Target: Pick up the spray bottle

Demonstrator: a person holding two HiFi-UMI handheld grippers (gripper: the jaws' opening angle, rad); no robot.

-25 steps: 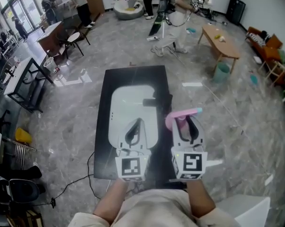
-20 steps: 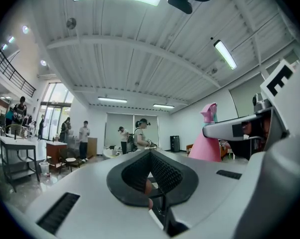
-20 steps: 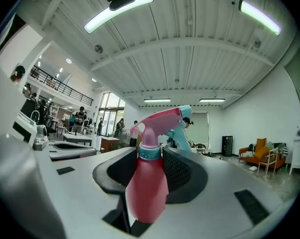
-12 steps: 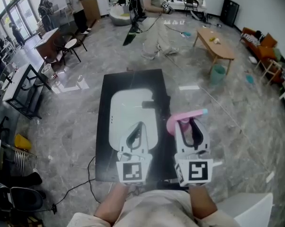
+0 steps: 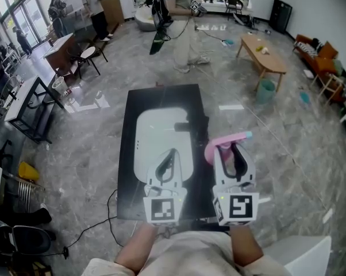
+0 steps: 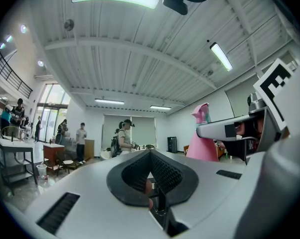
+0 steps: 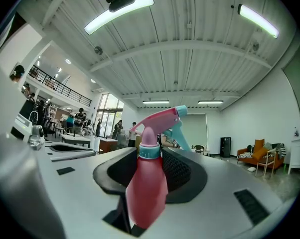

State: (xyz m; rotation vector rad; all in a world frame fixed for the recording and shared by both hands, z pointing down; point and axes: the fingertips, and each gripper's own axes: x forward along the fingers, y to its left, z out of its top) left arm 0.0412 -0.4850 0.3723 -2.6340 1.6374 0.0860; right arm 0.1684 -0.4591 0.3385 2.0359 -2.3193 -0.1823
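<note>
Spray bottle sits upright, pinched between the right gripper's jaws, pink nozzle poking out past the tips. Same hold as a second ago with no slipping, so the pickup looks basically done. Left gripper is beside it, jaws pressed together on nothing.

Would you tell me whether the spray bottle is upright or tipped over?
Upright: the spray bottle stands between the fingers of the right gripper, trigger head on top.

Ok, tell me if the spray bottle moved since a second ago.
Yes, slightly: the spray bottle has drifted rightward, away from the black table.
</note>
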